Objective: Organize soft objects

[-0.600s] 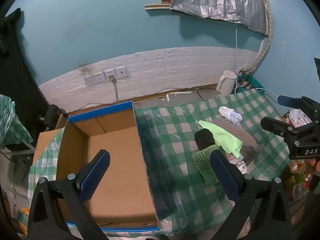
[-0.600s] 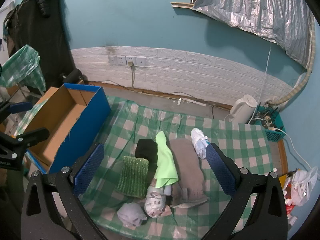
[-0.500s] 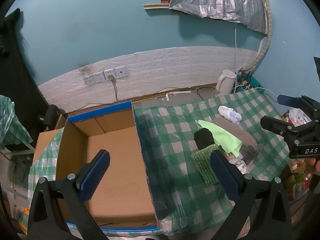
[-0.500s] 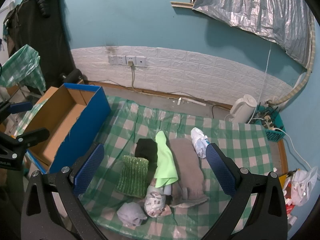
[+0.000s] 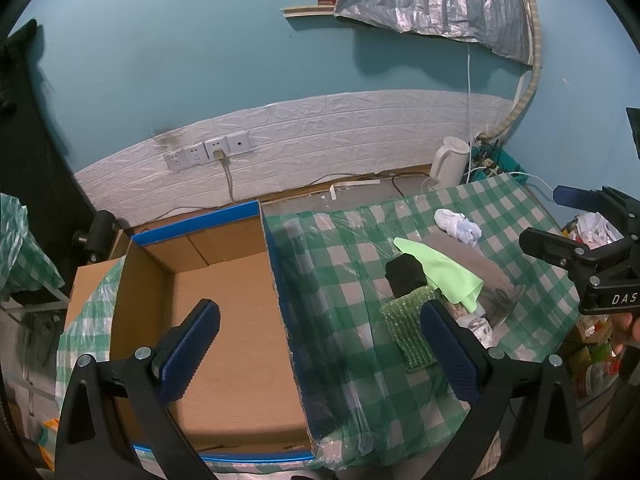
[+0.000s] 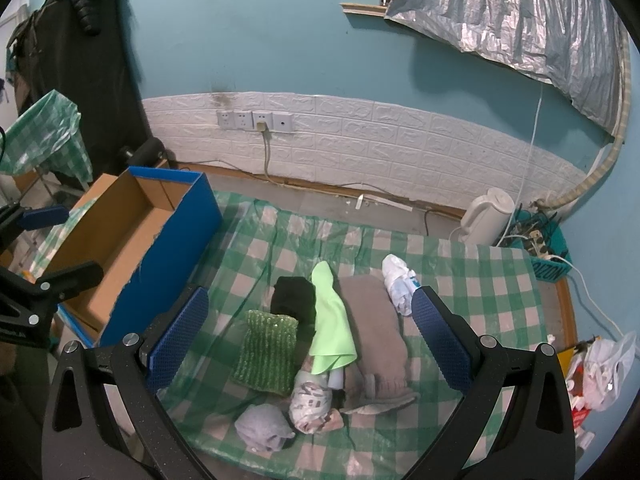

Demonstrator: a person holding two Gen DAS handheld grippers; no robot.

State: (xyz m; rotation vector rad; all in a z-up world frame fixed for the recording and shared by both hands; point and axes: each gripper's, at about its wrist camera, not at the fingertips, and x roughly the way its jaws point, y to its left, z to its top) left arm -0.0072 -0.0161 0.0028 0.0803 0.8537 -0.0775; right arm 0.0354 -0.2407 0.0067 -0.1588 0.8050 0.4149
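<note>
- The soft items lie bunched together on the green-checked tablecloth [image 6: 460,280], right of the box: a dark green knitted piece [image 6: 267,354], a black folded cloth [image 6: 294,300] touching its far edge, a light green cloth [image 6: 332,322] draped partly over the black one, and a long grey-brown garment [image 6: 376,332] just beside it.
- A white bundle [image 6: 398,280] sits at the far end of the grey-brown garment; a patterned rolled piece [image 6: 312,400] and a grey balled sock [image 6: 262,428] lie at the near edge of the pile.
- The cardboard box with blue sides [image 6: 176,240] stands open at the cloth's left end; its brown floor [image 5: 232,320] is bare.
- The right gripper [image 6: 304,344] hangs above the pile, jaws spread wide, holding nothing.
- The left gripper [image 5: 320,352] hovers over the box's right wall, jaws likewise wide apart and empty.
- Behind: a white electric kettle [image 6: 486,216] on the floor, wall sockets [image 6: 254,120] on white brick panelling, and a silver sheet [image 6: 520,20] hung on the blue wall.
</note>
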